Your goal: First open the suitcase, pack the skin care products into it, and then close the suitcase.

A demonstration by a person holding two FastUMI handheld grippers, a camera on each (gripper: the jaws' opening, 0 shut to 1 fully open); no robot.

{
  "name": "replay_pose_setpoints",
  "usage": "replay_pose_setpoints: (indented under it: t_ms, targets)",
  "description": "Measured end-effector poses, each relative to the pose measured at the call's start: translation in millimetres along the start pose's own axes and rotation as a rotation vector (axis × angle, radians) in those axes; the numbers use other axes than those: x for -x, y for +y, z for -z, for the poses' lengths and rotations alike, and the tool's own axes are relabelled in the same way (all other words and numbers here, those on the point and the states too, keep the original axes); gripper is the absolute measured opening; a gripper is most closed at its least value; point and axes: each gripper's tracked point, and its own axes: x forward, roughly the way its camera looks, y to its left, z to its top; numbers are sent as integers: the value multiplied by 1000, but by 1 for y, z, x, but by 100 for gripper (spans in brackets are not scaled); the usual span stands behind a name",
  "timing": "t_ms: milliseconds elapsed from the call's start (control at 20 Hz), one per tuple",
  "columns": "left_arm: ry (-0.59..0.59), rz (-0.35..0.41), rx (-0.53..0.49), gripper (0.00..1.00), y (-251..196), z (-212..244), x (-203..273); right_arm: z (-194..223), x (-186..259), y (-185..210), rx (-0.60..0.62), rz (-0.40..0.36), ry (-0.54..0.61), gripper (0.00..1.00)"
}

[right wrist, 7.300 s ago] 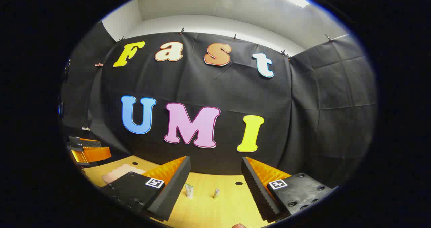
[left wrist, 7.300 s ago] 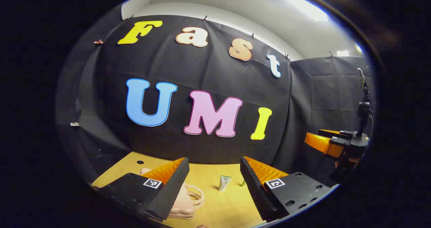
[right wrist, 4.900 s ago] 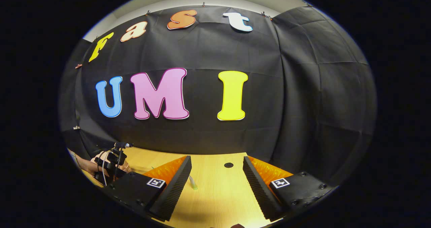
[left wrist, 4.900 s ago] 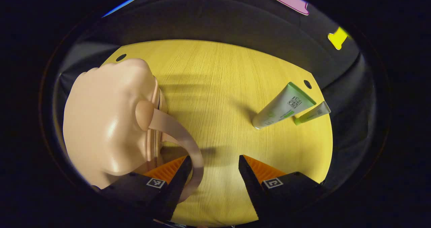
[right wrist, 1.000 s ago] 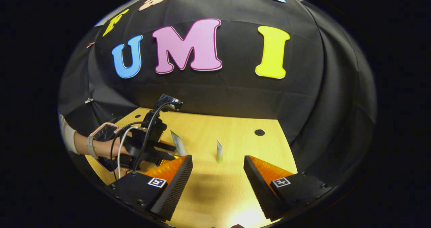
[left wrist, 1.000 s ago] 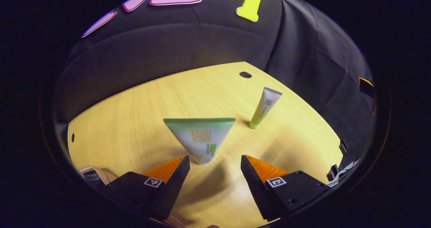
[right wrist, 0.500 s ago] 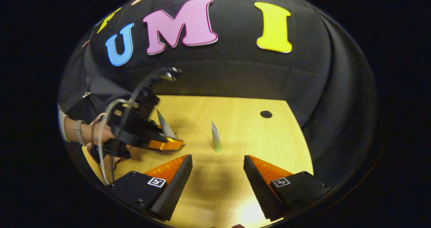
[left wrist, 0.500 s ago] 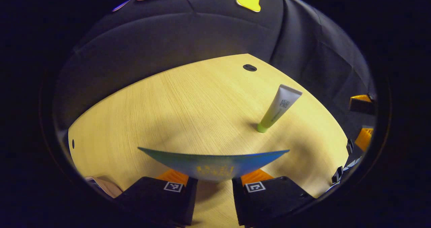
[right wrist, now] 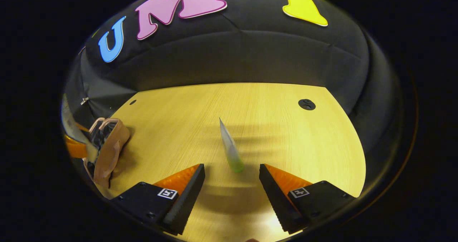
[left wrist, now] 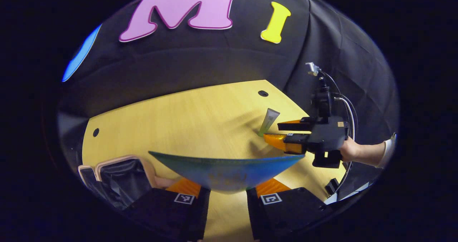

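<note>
The left gripper [left wrist: 224, 193] has its black, ridged fingers [left wrist: 186, 208] drawn close together on a soft plastic tube [left wrist: 225, 168], whose wide flat crimped end fans out across the left gripper view, green along the edge and pale below. Low at the left of that view lies the suitcase [left wrist: 121, 176], a small peach-pink case of smooth, glossy shell with rounded corners, lying open with a dark lining showing inside. A second, slimmer tube [right wrist: 230, 147] stands on its lime-green cap on the tabletop [right wrist: 250, 109], its white body tapering to a thin flat seam at the top. The right gripper [right wrist: 232, 186] hangs just short of it with its fingers [right wrist: 188, 192] spread wide, orange behind the black pads, holding nothing. The tabletop is pale yellow wood-grain laminate with small round dark holes near its corners. Creased black cloth [right wrist: 250, 56] walls it in behind.
</note>
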Motion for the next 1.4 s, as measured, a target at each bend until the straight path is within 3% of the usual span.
replay_pose_setpoints:
  t_ms: [50, 150, 200, 250, 300, 350, 450, 550, 600, 700, 800, 1000, 1050, 1250, 1300, 1350, 1400]
  targets:
    - [3, -26, 13, 55, 10, 7, 16, 3, -7, 0, 2, 7, 3, 97]
    - [12, -89, 38, 52, 34, 24, 46, 2, -19, -3, 13, 38, -1, 95]
    - [25, -121, 59, 52, 45, 35, 59, 1, -25, -7, 17, 62, -3, 81]
    - [43, -147, 87, 52, 55, 49, 68, 2, -28, -11, 22, 82, -2, 82]
    - [60, -163, 122, 52, 64, 61, 77, 1, -33, -15, 26, 100, -3, 63]
    - [74, -176, 160, 52, 73, 73, 83, -1, -35, -16, 23, 112, -7, 55]
    - [114, -206, 230, 52, 93, 104, 89, -4, -33, -16, -8, 113, -13, 32]
    - [148, -229, 268, 52, 112, 124, 90, -11, -19, -7, -30, 90, -24, 30]
    - [165, -235, 277, 52, 122, 130, 88, -18, -7, 1, -18, 84, -38, 24]
    - [205, -252, 284, 55, 147, 142, 77, -33, 22, 26, -5, 38, -79, 27]
    - [244, -247, 288, 52, 170, 149, 46, -39, 54, 64, -2, -34, -94, 27]
    - [374, -206, 304, 52, 215, 149, -18, -27, 112, 146, 40, -160, -91, 27]
    - [413, -204, 313, 55, 227, 149, -33, -18, 123, 167, 35, -196, -76, 27]
    - [598, -234, 359, 49, 253, 196, -86, 19, 141, 236, 70, -296, 29, 27]
    - [622, -242, 370, 56, 256, 208, -97, 26, 144, 252, 90, -326, 59, 27]
    - [618, -247, 381, 49, 257, 216, -104, 34, 147, 267, 113, -353, 92, 27]
    - [628, -242, 388, 53, 256, 223, -108, 38, 147, 281, 130, -369, 116, 27]
